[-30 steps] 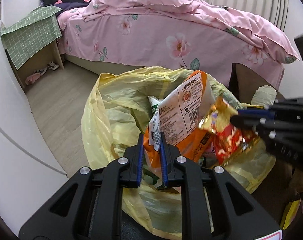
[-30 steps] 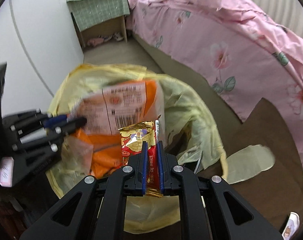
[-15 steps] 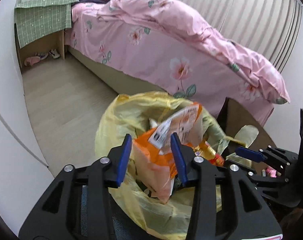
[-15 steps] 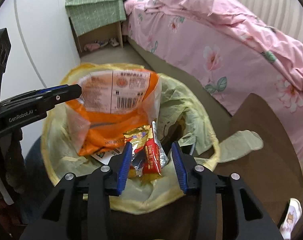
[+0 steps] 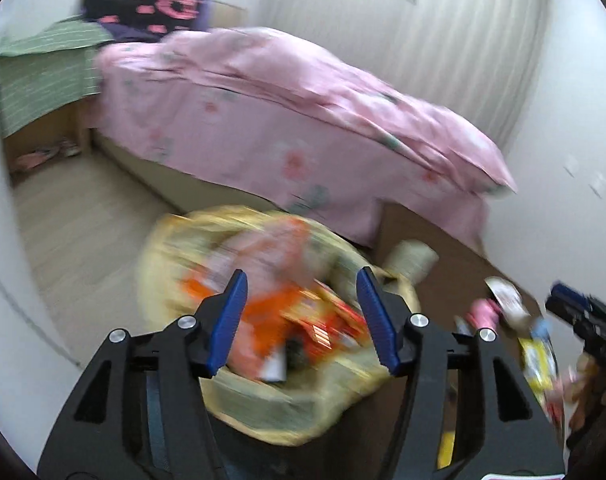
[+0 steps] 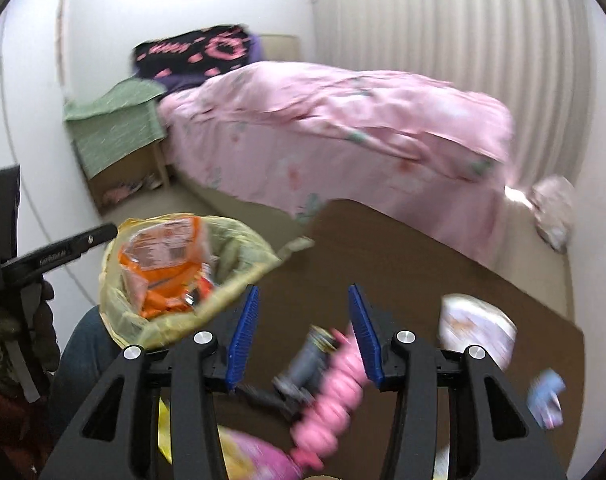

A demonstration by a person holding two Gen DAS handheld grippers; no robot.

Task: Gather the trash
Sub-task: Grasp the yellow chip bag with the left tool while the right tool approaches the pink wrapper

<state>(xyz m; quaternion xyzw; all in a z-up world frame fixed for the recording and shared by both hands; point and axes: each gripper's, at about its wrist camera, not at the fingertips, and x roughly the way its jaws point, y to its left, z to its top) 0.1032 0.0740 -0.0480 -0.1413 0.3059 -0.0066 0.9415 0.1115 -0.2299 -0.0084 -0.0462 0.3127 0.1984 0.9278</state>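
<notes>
Between drops and the next pickup, by the look of it. Left gripper (image 5: 301,322) above the yellow bag (image 5: 175,248), jaws parting, nothing pinched; orange packet (image 5: 263,308) and a red wrapper (image 5: 323,326) lying loose inside the bag below the blue pads. Right gripper (image 6: 303,334) over the brown table (image 6: 403,248), jaws also widening, empty; a pink ridged item (image 6: 335,380) and a grey piece (image 6: 311,360) blurred on the table under the gap, not gripped as far as can be told.

Bag at 9 to 10 o'clock in the right view (image 6: 239,248), mouth open, orange packet (image 6: 163,264) upright within. More litter on the table: a white crumpled wrapper (image 6: 479,332) at 3 o'clock of the right gripper, a blue scrap (image 6: 547,392) at 4 o'clock, something yellow (image 5: 539,360) at 4 o'clock in the left view. Exact nature of these too smeared to name.

Next move, judged: lower 1 gripper onto the nearest piece, likely the pink item, close on it, then carry toward 9 o'clock to the bag. Needs jaws straddling the item fully; light wrappers likely to slide on the smooth top.

Room: bed (image 6: 343,132) with pink floral cover at 12 o'clock, green-clothed nightstand (image 6: 119,128) at 10 o'clock, white ribbed wardrobe (image 6: 443,20) at 1 o'clock, pale floor (image 5: 83,220) between bed and bag. Heavy motion blur in both views.
</notes>
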